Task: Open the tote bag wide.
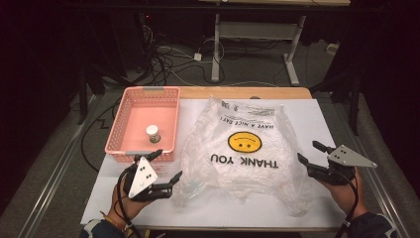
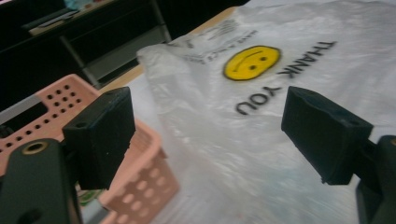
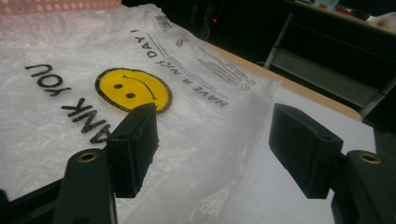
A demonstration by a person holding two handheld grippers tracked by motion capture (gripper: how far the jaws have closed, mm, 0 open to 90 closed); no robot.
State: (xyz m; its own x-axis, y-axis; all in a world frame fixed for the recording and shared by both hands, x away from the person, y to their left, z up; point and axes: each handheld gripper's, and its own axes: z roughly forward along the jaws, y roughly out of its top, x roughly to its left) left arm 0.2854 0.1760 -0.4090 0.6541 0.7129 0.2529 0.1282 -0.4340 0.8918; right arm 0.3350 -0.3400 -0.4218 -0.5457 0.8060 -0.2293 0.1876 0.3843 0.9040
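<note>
Fingers (image 1: 174, 176) of the left gripper (image 1: 167, 167) stood apart, empty, at the plastic bag's (image 1: 242, 148) left edge beside the pink basket (image 1: 130, 148). Right gripper (image 1: 310, 153) fingers, also spread, flanked the bag's right edge; bare desk (image 1: 317, 116) lay beyond.

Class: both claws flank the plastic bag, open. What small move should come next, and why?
Probably ease the left claw and the right claw inward to pinch the plastic bag at its near edges: both stand open beside it, holding nothing, and it lies flat.
</note>
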